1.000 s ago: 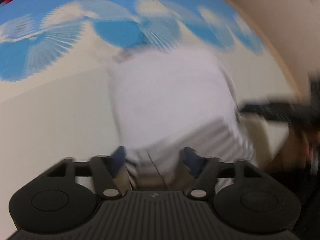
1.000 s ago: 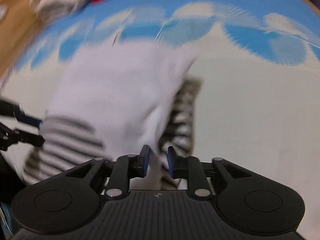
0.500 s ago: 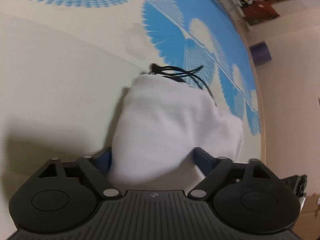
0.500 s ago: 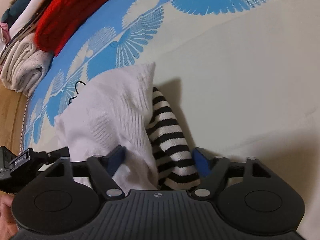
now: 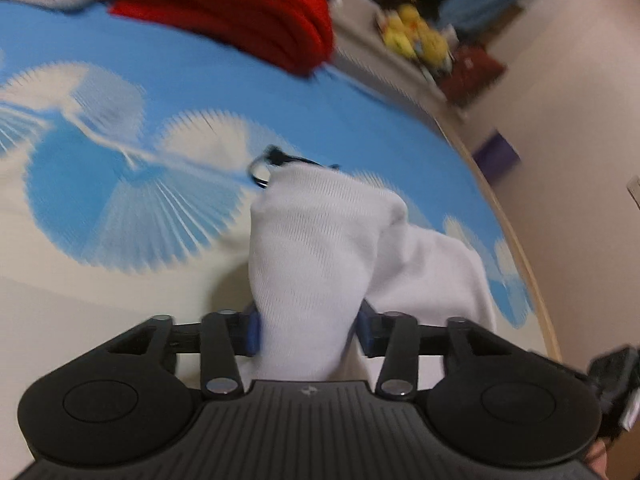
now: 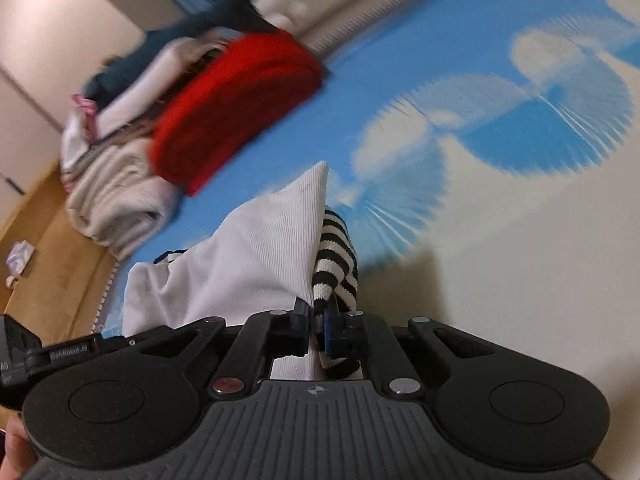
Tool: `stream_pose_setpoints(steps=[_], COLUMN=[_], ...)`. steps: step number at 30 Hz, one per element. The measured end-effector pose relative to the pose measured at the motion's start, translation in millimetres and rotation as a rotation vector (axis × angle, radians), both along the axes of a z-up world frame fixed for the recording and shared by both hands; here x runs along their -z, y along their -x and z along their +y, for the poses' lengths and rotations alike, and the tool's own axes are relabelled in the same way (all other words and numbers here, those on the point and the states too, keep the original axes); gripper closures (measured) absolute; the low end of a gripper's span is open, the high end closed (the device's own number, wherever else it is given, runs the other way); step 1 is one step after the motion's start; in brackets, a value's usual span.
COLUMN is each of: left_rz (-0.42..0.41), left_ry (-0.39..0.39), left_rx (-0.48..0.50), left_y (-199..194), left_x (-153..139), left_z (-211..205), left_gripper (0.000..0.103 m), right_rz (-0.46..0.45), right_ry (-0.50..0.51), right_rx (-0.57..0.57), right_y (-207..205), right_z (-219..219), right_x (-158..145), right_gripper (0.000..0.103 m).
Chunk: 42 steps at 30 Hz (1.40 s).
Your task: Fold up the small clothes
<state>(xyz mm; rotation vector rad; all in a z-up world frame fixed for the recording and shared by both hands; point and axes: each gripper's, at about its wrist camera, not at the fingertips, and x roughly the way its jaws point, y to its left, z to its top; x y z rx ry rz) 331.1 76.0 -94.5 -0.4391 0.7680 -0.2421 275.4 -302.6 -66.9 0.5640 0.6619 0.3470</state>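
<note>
Since half a second ago both grippers have tipped up off the mat and drawn their jaws in around the cloth. The left gripper point(image 5: 308, 330) is closing, its blue pads against a bunched white garment point(image 5: 320, 248) that rises toward twelve o'clock. The right gripper point(image 6: 318, 326) is closing too, nearly shut, pinching the striped sock point(image 6: 336, 264) and the garment's edge. A red folded pile point(image 6: 236, 104) lies at eleven o'clock on the blue patterned mat point(image 6: 520, 128).

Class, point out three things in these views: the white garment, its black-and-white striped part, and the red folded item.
white garment point(image 5: 316, 264), left wrist view, middle of the raised fold.
striped part point(image 6: 336, 256), right wrist view, middle of the stripes.
red folded item point(image 6: 236, 108), right wrist view, its top face.
</note>
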Motion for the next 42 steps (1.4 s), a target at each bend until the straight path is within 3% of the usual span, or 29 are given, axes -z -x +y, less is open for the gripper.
stream_pose_setpoints(steps=[3, 6, 8, 10, 11, 12, 15, 17, 20, 21, 23, 25, 26, 29, 31, 35, 37, 39, 42], left_rz=[-0.007, 0.046, 0.073, 0.133, 0.169, 0.193, 0.225, 0.183, 0.173, 0.2, 0.253, 0.264, 0.262, 0.187, 0.125, -0.039, -0.147, -0.227, -0.254], left_ry=[-0.078, -0.077, -0.127, -0.271, -0.363, -0.405, -0.293, -0.277, -0.247, -0.274, -0.402, -0.388, -0.366, -0.422, -0.481, -0.508, -0.519, -0.525, -0.475], left_rx=[-0.048, 0.082, 0.169, 0.216, 0.212, 0.204, 0.141, 0.135, 0.193, 0.21, 0.202, 0.169, 0.148, 0.098, 0.072, 0.024, -0.006, -0.043, -0.058], left_y=[1, 8, 11, 12, 12, 13, 17, 24, 24, 24, 21, 22, 24, 41, 58, 107, 143, 181, 230], left_x=[-4, -1, 8, 29, 39, 45, 38, 25, 22, 29, 53, 56, 53, 30, 11, -35, -53, -63, -65], left_z=[11, 4, -9, -24, -28, -28, -8, -3, -9, -13, -23, -19, -17, -21, -25, -31, -37, -45, -56], left_gripper=[0.047, 0.047, 0.047, 0.047, 0.039, 0.035, 0.038, 0.038, 0.038, 0.038, 0.025, 0.022, 0.022, 0.019, 0.016, 0.014, 0.01, 0.002, 0.002], right_rz=[0.022, 0.102, 0.125, 0.147, 0.159, 0.171, 0.169, 0.156, 0.159, 0.179, 0.263, 0.35, 0.358, 0.312, 0.216, -0.014, -0.104, -0.177, -0.231], right_ry=[0.045, 0.135, 0.209, 0.22, 0.215, 0.212, 0.191, 0.182, 0.166, 0.188, 0.324, 0.49, 0.511, 0.519, 0.555, 0.579, 0.555, 0.536, 0.527], right_rx=[0.027, 0.085, 0.106, 0.113, 0.112, 0.115, 0.12, 0.073, -0.056, -0.108, -0.178, -0.202, -0.197, -0.117, -0.077, 0.006, 0.052, 0.082, 0.112], right_y=[-19, -39, -46, -53, -54, -52, -41, -33, -27, -26, -25, -23, -20, -8, 10, 59, 92, 127, 174], right_z=[18, 25, 30, 30, 30, 29, 23, 22, 26, 31, 43, 51, 50, 42, 40, 38, 36, 37, 42], right_x=[5, 19, 27, 33, 34, 35, 28, 21, 19, 22, 40, 62, 65, 45, 22, -32, -53, -68, -73], right_gripper=[0.097, 0.097, 0.097, 0.097, 0.095, 0.09, 0.068, 0.058, 0.054, 0.05, 0.05, 0.05, 0.049, 0.049, 0.05, 0.049, 0.043, 0.03, 0.022])
